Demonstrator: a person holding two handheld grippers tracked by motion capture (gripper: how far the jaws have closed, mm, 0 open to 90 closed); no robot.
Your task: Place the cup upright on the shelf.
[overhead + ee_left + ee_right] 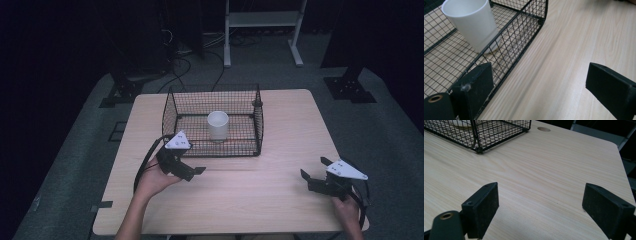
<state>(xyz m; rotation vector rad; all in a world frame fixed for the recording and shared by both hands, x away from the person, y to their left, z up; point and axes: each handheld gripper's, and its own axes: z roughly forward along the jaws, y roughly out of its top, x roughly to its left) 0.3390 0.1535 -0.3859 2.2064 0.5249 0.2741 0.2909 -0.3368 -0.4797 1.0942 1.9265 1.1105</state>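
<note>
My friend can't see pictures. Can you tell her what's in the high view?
A white plastic cup stands upright inside a black wire basket on a light wooden table. A person's hands hold two black grippers over the table: the left gripper is open beside the basket's near left corner, and the right gripper is open near the table's right edge.

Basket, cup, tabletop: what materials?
Basket: looks like thin black-coated wire, a welded grid you can see through. Cup: smooth matte white, probably plastic, maybe ceramic; can't tell. Tabletop: pale wood grain, likely laminate, with a low sheen.
</note>
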